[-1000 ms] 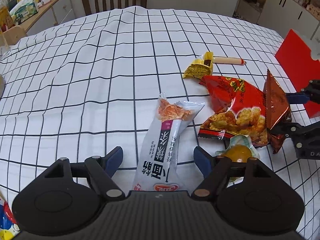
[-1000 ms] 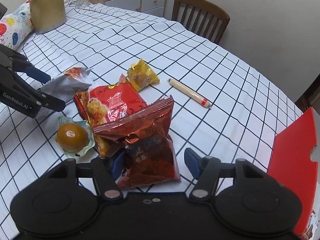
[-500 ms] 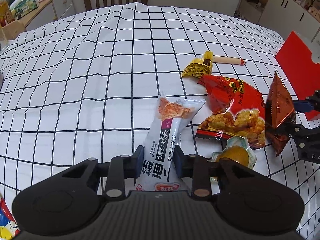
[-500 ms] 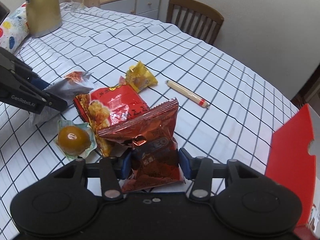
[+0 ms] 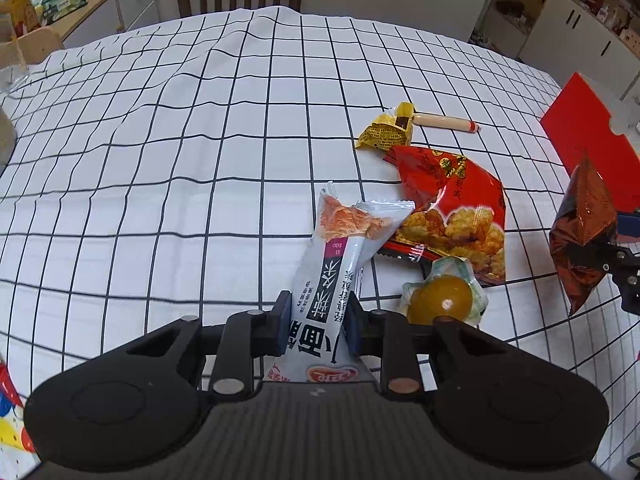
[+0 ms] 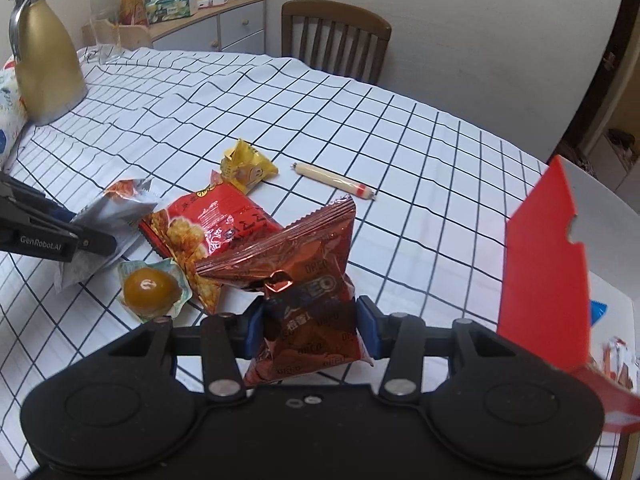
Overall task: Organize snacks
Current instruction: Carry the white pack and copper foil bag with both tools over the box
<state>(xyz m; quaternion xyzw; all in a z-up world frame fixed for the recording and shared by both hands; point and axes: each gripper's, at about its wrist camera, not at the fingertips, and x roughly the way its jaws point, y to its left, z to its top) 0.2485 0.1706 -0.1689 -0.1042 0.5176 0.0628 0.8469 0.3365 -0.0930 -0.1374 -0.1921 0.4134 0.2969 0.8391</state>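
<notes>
Item: snacks, loose lot on a desk (image 5: 200,160) under a white cloth with a black grid.

1. White noodle packet (image 5: 336,268), long, printed with dark characters. Held near its lower end by the left gripper (image 5: 316,330), its fingers (image 5: 282,326) closed narrow on either side. The upper end leaned forward toward the red packet; whether it touched the cloth could not be told.
2. Dark red foil biscuit bag (image 6: 304,292). Held at its lower half by the right gripper (image 6: 310,330), fingers (image 6: 366,330) pressed against both sides, the top seam crumpled and tilted left. The bag appeared raised off the cloth.
3. Large red packet (image 6: 216,220) showing fried pieces, flat on the desk, between the two held items.
4. Round amber sweet in a clear wrapper (image 6: 150,290), just beside the red packet's near corner.
5. Small yellow packet (image 6: 246,166), beyond the red packet.
6. Sausage stick (image 6: 336,180), pale with a red band, near the yellow packet, apart from it.

Receptacle: red box (image 6: 546,264) at the right edge of the desk, its lid standing open; a few wrappers were dimly visible inside.

Status, by judgement: early to middle. Two items in hand, neither yet placed; four remained loose on the desk.
</notes>
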